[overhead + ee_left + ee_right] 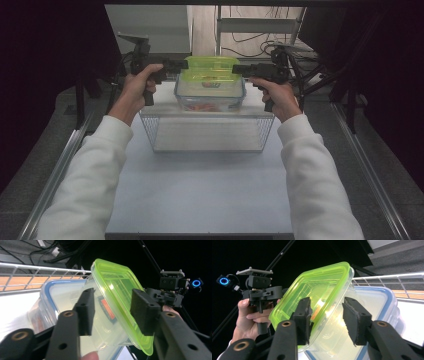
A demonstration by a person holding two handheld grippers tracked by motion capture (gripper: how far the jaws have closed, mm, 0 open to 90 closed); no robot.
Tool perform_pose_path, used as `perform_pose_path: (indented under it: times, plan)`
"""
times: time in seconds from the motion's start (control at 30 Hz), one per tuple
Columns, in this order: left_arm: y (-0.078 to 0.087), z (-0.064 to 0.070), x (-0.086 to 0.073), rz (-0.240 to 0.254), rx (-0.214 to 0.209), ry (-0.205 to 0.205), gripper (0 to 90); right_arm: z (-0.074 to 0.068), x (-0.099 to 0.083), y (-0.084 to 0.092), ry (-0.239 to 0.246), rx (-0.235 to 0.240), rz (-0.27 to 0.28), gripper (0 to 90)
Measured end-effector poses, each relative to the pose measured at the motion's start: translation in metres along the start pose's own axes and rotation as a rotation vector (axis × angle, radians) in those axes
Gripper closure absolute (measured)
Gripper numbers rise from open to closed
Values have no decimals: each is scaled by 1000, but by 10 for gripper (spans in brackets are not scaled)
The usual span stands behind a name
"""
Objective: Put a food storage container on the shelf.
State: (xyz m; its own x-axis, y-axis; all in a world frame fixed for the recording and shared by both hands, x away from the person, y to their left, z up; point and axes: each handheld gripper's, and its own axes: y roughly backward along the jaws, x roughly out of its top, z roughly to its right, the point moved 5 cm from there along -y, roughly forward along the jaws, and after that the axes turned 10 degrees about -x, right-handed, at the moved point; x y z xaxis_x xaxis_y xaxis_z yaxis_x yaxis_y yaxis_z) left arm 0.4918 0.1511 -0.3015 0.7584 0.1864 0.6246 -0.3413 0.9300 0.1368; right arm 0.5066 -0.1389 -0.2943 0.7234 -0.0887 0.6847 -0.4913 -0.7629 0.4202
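Note:
A clear box with a green lid [210, 69] rests on top of a clear box with a blue-rimmed lid [210, 96], which holds something orange. Both stand on an upturned wire basket [207, 132]. My left gripper [181, 65] is at the green-lidded box's left end and my right gripper [236, 69] is at its right end. In the left gripper view the jaws [113, 298] straddle the green lid's edge [117, 287], with the pads apart from it. The right gripper [327, 305] likewise stands open around the green-lidded box [319, 287].
The basket sits at the far end of a white tabletop [200, 190]. Metal rails [60, 170] run along both sides. Dark stands and cables [300, 55] crowd the back right, and a shelf frame stands behind the boxes.

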Motion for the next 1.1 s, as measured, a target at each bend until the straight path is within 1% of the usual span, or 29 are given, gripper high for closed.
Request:
perform_pose_path:
  times: [0.1,0.23,0.3,0.4,0.47,0.57,0.67,0.73,0.8,0.93,1.0,1.03,1.07,1.1]
  plan:
    - [2,0,1,6,0,0,428,0,1,2,-4,-4,10,505]
    - [3,3,0,4,1,-15,391,-1,3,7,2,-7,34,462]
    - [5,5,-1,1,4,-24,363,-2,4,13,9,-9,41,450]
    - [8,12,-4,1,-1,-35,344,-3,4,22,15,-2,44,436]
    - [11,14,-7,7,-15,-30,325,-3,2,30,19,5,50,427]
    - [18,17,-13,12,-5,-32,316,-4,-1,35,14,14,47,425]
    - [28,22,-23,17,-5,-47,316,-6,-9,43,31,21,43,421]
    - [35,26,-32,15,-2,-65,315,-7,-14,49,46,28,46,421]
    - [41,28,-40,10,1,-80,314,-6,-20,54,61,22,41,419]
    - [54,33,-60,7,-13,-105,314,-6,-35,66,81,35,38,420]
    - [59,36,-71,0,-11,-121,314,-8,-43,71,101,39,37,419]
    - [62,37,-78,-4,-5,-140,314,-9,-48,74,118,31,32,419]
    - [63,38,-82,-6,-5,-145,313,-10,-54,77,135,27,26,419]
    - [65,38,-88,-9,-9,-152,314,-11,-57,78,141,28,25,419]
